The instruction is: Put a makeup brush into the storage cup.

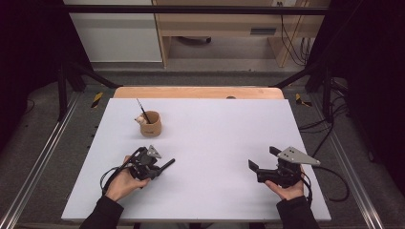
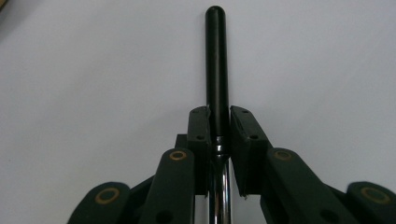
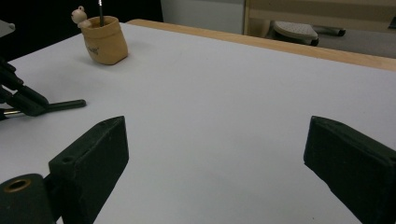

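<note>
Left hand-held gripper (image 1: 160,168) clenching on black-tipped rod (image 2: 216,70), pointing rod across white tabletop (image 1: 215,143). Right hand-held gripper (image 3: 215,168) hanging released, jaws wide apart, gripping nothing. Tan cup (image 1: 150,124) sitting far left, carrying thin stick (image 1: 143,110) and small figure (image 3: 80,17).

Two hand-held grippers low over the table, one clamped, one spread.

The left hand (image 1: 125,183), at about 7 o'clock, holds the left gripper (image 1: 160,168) pointing toward 2 o'clock, its jaws closed on a black rod (image 2: 217,70) that sticks out past the fingertips (image 2: 198,128). The right hand (image 1: 288,190), at about 5 o'clock, holds the right gripper (image 1: 261,159) pointing toward 10 o'clock, jaws wide apart with nothing between them. Dark sleeves cover both forearms.
</note>
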Available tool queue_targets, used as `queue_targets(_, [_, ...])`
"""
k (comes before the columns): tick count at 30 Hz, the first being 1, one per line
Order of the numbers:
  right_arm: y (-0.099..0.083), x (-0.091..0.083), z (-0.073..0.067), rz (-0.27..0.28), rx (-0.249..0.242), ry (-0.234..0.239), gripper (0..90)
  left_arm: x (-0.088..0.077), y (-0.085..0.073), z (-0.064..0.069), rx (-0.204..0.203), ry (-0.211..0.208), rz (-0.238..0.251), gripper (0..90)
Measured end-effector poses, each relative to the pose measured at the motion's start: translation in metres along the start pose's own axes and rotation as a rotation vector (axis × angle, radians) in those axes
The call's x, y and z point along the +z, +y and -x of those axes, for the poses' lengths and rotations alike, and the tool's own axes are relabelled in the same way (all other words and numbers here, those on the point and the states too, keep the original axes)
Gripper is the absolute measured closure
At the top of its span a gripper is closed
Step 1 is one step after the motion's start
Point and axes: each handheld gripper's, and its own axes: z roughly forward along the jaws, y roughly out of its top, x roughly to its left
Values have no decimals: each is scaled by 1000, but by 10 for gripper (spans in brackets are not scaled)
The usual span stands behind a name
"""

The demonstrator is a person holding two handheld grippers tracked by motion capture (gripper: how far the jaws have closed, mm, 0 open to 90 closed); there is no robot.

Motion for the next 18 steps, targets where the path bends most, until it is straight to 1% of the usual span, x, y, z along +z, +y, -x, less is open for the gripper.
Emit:
queue_targets(5, [0,0,0,-1,0,1,72,0,1,0,7,-4,-6,784])
queue_targets(8, [0,0,0,-1,-1,1,72,0,2,0,14,1,-4,774])
queue_targets(11, [0,0,0,1,0,1,72,-3,4,1,20,0,-1,717])
queue_targets(12, [1,-1,0,3,4,-1,72,-5,5,1,29,1,-4,692])
queue_targets(13, [1,-1,0,5,4,-1,72,-7,7,1,40,7,-12,666])
queue_targets(14, [1,-1,0,5,3,-1,72,-10,9,1,43,19,-20,649])
queue_targets(16, [1,-1,1,5,4,-2,72,-13,12,0,47,13,-33,604])
queue_targets(17, [1,-1,1,6,5,-3,72,-14,14,-2,54,11,-45,594])
queue_targets(18, [1,-1,1,7,6,-4,73,-15,15,-2,52,15,-51,583])
